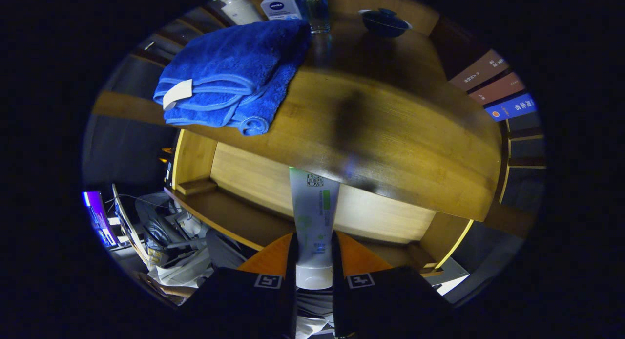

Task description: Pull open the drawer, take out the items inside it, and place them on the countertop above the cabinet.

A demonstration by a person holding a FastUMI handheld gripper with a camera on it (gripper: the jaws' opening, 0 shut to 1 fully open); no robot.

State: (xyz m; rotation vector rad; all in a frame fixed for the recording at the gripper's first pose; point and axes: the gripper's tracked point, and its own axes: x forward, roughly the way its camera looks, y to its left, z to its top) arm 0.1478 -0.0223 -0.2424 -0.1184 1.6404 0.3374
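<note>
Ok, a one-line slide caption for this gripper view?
Gripper fingers shut on a white tube above the open drawer, the countertop and folded blue towel beyond.

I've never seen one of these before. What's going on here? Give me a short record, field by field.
held item: a white and green tube, cap end toward the camera
gripper: shut on the tube, one finger pressing each side
drawer: pulled open below the countertop, wooden inside
countertop: wooden, ahead of the tube
on the countertop: a folded blue towel, bottles behind it, a dark blue bowl farther back
stage: tube lifted out, not yet set down
</note>
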